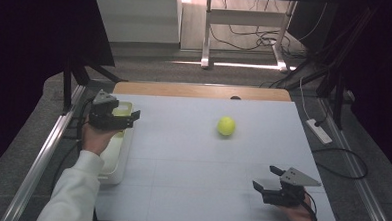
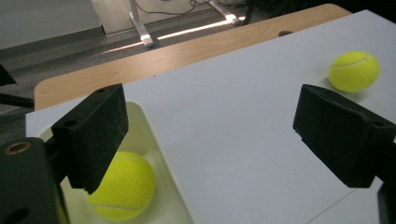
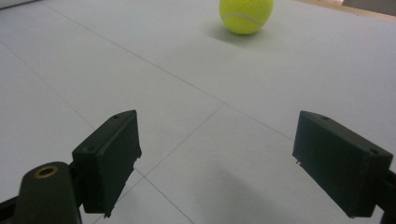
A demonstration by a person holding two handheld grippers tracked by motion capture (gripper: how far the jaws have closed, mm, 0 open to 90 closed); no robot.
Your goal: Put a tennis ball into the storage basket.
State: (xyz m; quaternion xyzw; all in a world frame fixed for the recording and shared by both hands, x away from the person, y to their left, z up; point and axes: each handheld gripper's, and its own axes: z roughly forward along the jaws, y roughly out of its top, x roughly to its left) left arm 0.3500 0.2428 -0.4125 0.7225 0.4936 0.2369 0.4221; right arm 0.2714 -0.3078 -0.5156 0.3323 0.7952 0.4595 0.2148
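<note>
A: Where does your left gripper (image 1: 128, 118) sit right now?

B: At about nine o'clock on the white table (image 1: 190, 190), held over the far end of the pale tray (image 1: 116, 172) that lies along the table's left edge. Its jaws are spread wide with nothing between them.

A: And in the left gripper view?

B: You look down past the left gripper (image 2: 210, 135) onto a tennis ball in the tray (image 2: 122, 185) — it rests on the tray floor, partly behind the nearer jaw, at roughly seven o'clock in that view. The tray's rim (image 2: 161, 154) runs beside it.

A: Is there another ball?

B: Yes — the loose tennis ball (image 1: 226, 126) lies on the bare table a little past centre, toward one o'clock from the middle, well apart from both grippers. In the left gripper view it shows at two o'clock (image 2: 354, 71), and in the right gripper view at twelve o'clock (image 3: 246, 15), casting a soft shadow on the table.

A: Your right gripper (image 1: 267, 177)?

B: At about five o'clock on the table, near the front right corner, held in your hand (image 1: 299, 215). Its jaws are parted wide too, empty, pointing toward the loose ball. Seen from its own camera, the right gripper (image 3: 217, 158) hangs just above the table's faint grid lines.
</note>
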